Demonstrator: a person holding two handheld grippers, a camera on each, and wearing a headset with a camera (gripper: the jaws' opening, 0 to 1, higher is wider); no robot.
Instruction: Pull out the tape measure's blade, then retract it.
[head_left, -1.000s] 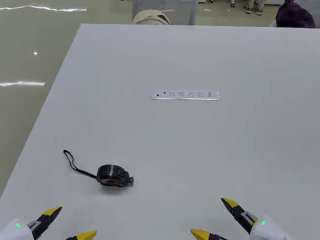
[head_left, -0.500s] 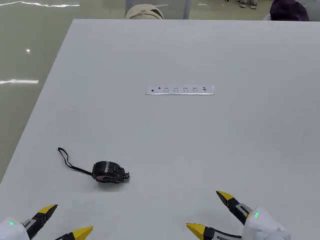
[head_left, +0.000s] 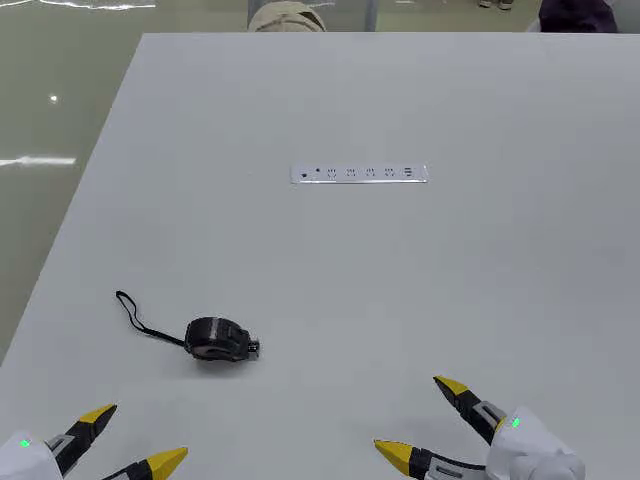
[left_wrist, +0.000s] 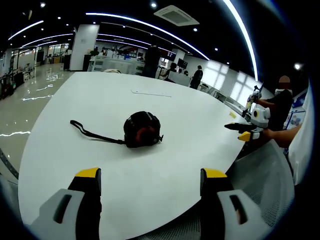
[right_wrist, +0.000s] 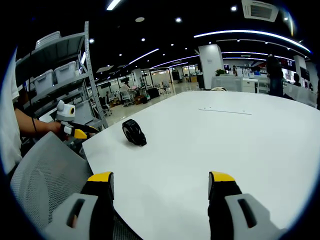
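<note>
A broad white table (head_left: 480, 120) has a flush socket strip (head_left: 359, 174) set in its middle. Left of the table lies a glossy pale-green floor (head_left: 50, 130) that reflects the lights. Above the table run curved ceiling light strips (left_wrist: 150, 25) and a ceiling air vent (left_wrist: 176, 15). Beyond the table's far end stands a white pillar (right_wrist: 209, 60). By its near corner are a metal shelf rack (right_wrist: 67, 45) with storage bins (right_wrist: 65, 71) and a grey mesh chair (right_wrist: 45, 170).

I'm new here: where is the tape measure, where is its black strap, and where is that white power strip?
tape measure (head_left: 218, 338), head view, middle of its black case.
black strap (head_left: 150, 333), head view, stretch of cord left of the case.
power strip (head_left: 360, 173), head view, middle of its socket row.
</note>
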